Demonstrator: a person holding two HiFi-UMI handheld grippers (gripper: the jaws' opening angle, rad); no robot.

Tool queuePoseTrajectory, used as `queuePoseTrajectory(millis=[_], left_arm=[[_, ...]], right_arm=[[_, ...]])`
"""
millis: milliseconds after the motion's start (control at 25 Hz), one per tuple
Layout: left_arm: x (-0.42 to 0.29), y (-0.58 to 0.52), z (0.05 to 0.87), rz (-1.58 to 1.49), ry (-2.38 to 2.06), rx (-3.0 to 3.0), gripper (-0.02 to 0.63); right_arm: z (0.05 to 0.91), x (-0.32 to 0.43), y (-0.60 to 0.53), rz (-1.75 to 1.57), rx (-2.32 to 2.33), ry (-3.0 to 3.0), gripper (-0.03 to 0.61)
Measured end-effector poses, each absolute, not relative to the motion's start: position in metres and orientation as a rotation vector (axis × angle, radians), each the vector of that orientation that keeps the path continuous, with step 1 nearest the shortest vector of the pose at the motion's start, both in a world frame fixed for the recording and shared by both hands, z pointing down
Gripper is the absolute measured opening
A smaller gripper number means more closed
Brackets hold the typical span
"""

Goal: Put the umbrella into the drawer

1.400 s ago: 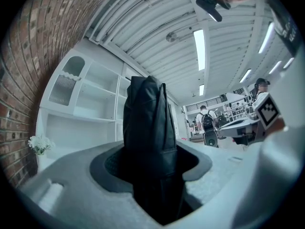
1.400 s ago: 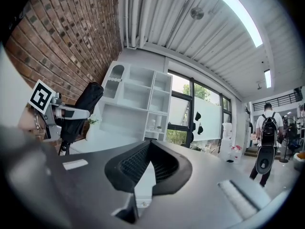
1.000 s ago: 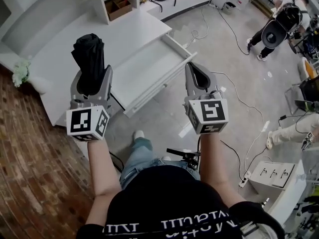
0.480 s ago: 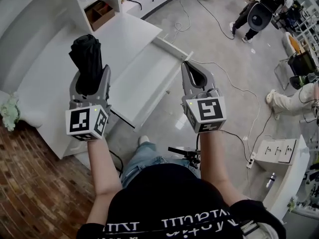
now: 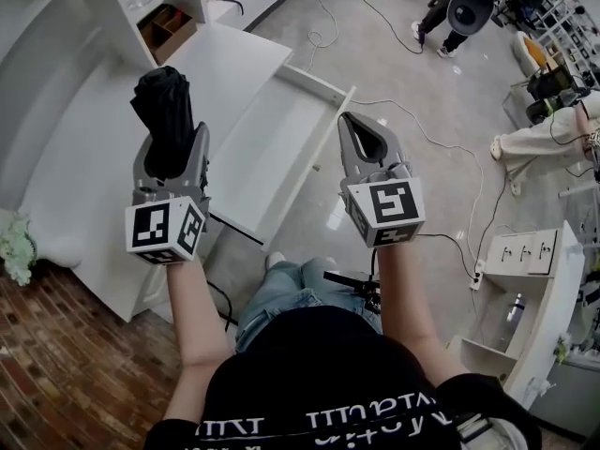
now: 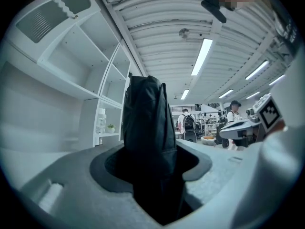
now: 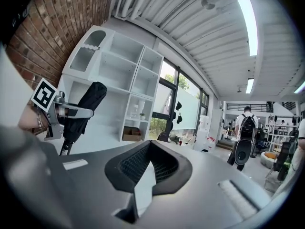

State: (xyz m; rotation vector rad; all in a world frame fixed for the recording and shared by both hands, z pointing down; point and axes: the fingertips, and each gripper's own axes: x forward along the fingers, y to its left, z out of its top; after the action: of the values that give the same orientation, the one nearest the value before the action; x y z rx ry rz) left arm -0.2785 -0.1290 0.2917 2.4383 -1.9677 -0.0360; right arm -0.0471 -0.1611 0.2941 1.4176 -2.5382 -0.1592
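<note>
A black folded umbrella (image 5: 164, 106) stands upright between the jaws of my left gripper (image 5: 172, 141), which is shut on it. In the left gripper view the umbrella (image 6: 147, 128) fills the gap between the jaws. The white drawer (image 5: 314, 153) is pulled open from the desk and lies between and beyond the two grippers; nothing shows inside it. My right gripper (image 5: 351, 125) hovers at the drawer's right front corner, shut and holding nothing. The right gripper view shows the left gripper (image 7: 62, 112) with the umbrella (image 7: 88, 104) at its left.
The white desk top (image 5: 94, 148) runs left of the drawer, with a shelf unit and a brown box (image 5: 169, 28) behind. Cables (image 5: 441, 148) cross the grey floor. A white power-socket unit (image 5: 525, 251) stands right; people (image 5: 459, 7) stand far off.
Both grippers have moved nearer the desk, so the open drawer now lies closer between them. The left gripper's hold on the umbrella is unchanged; the right stays shut.
</note>
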Motion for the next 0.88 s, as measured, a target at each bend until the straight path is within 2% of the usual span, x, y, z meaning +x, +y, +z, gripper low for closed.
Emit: queuePoseTrajectory(millis=[320, 880], left_arm=[[-0.253, -0.149, 0.314, -0.017, -1.841, 2.488, 0.252], [-0.2, -0.206, 0.379, 0.225, -1.648, 2.463, 0.252]], right_arm=[[0.311, -0.034, -0.165, -0.11, 1.473, -2.477, 0.007], [0.344, -0.016, -0.208, 0.007, 1.5, -2.486, 0.006]])
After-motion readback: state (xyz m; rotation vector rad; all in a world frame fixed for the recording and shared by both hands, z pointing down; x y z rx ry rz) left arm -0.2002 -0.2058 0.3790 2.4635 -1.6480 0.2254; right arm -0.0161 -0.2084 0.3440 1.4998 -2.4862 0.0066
